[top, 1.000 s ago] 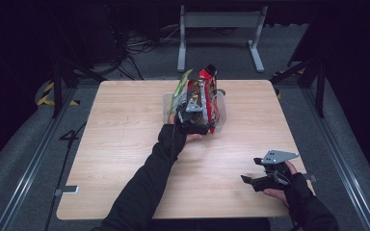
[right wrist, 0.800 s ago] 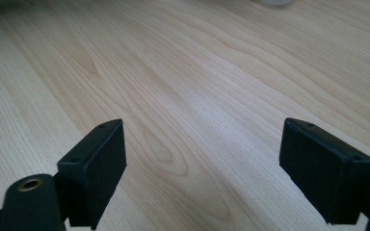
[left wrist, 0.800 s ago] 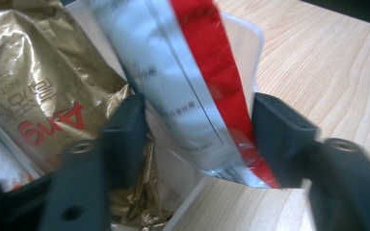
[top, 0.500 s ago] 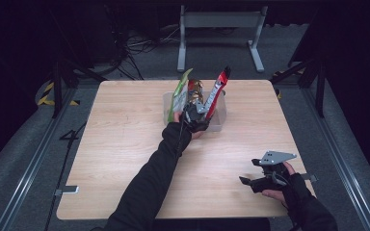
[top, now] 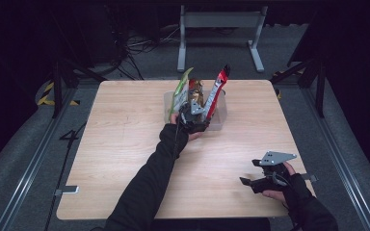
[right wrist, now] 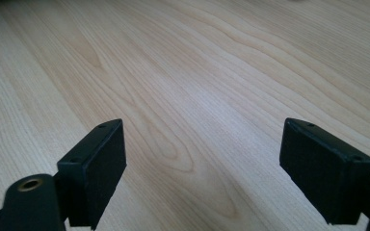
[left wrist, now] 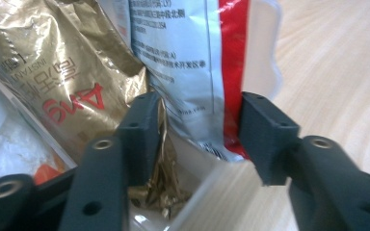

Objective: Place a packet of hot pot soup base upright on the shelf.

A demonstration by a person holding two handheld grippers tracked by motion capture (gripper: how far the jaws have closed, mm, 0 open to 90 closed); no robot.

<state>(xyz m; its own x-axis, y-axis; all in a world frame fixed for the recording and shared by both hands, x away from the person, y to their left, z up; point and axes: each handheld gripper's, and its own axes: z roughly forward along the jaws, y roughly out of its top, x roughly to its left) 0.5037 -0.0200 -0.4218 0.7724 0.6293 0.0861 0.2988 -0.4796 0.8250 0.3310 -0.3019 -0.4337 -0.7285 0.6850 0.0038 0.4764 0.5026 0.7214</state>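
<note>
The left hand-held gripper (left wrist: pixel 195 139) has just closed on the red bag (left wrist: pixel 192 72); lift it slowly out of the clear box (top: pixel 219 113). The right hand-held gripper (right wrist: pixel 202 168) rests open.

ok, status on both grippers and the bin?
Left gripper just closed, shut on red-and-silver packet in clear bin. Right gripper open over bare table. Gold packet crowds alongside.

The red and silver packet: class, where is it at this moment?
In the high view, the red and silver packet stands upright at the right end of the clear tub, beside the gold packet, at the table's far middle.
</note>
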